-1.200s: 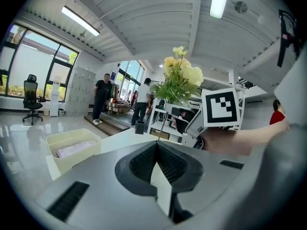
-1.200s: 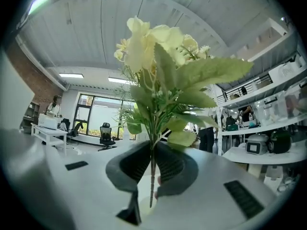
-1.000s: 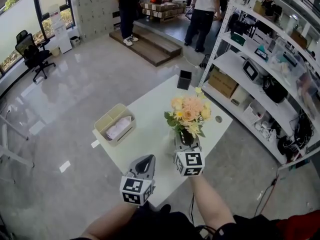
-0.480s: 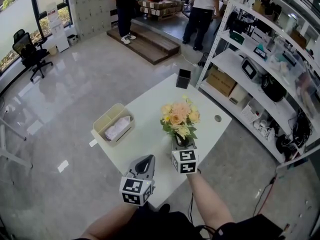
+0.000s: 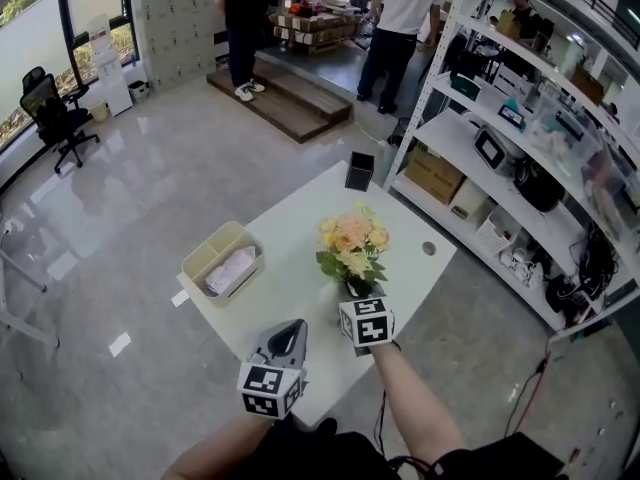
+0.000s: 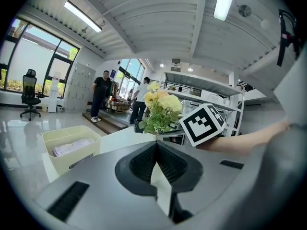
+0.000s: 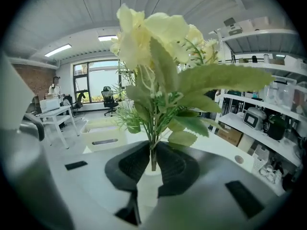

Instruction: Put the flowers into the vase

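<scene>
Flowers point(image 5: 350, 240) number one bunch, with one basket point(image 5: 200, 258) and one black box point(image 5: 359, 171).

Looked like a lab or workshop within an open office. Held tall white metal shelving point(image 5: 470, 183) along one side, loaded with devices point(image 5: 492, 148) and cardboard boxes point(image 5: 432, 173). Had a glossy grey floor point(image 5: 150, 188), big windows point(image 5: 28, 18), a black office chair point(image 5: 52, 108) and a lone white desk point(image 5: 300, 218). Showed a low wooden platform point(image 5: 285, 108), people point(image 5: 240, 13) standing beside a stacked pallet point(image 5: 310, 23), and strip lights point(image 6: 84, 17) overhead.
</scene>
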`<state>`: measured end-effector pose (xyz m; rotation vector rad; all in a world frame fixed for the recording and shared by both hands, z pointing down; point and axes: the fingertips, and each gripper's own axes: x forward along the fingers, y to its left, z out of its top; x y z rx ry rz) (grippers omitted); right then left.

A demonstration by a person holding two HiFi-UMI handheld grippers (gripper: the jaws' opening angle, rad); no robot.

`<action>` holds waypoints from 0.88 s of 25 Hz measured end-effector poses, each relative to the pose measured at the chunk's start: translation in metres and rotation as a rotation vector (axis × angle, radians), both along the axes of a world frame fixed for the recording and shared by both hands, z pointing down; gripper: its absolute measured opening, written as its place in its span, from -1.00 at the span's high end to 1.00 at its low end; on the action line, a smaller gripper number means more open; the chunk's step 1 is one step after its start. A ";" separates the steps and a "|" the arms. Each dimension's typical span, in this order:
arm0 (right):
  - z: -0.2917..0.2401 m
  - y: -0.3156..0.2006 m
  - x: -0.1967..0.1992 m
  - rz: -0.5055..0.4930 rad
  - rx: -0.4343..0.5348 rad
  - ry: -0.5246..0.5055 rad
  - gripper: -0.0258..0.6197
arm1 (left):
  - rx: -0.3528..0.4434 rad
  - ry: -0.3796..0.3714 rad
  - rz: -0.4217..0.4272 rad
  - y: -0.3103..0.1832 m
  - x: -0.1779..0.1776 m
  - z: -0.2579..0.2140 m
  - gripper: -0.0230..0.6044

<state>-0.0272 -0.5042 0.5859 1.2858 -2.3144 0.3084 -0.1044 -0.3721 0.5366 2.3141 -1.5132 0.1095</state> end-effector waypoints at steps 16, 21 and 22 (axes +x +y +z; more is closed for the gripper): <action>0.004 -0.001 -0.001 -0.053 -0.147 0.126 0.66 | 0.010 0.009 0.004 -0.005 -0.005 -0.003 0.91; 0.001 0.003 0.003 -0.046 -0.171 0.118 0.61 | 0.016 0.011 0.012 -0.006 -0.002 -0.006 0.91; 0.001 0.004 0.005 -0.046 -0.175 0.117 0.61 | 0.018 0.012 0.014 -0.007 0.000 -0.006 0.91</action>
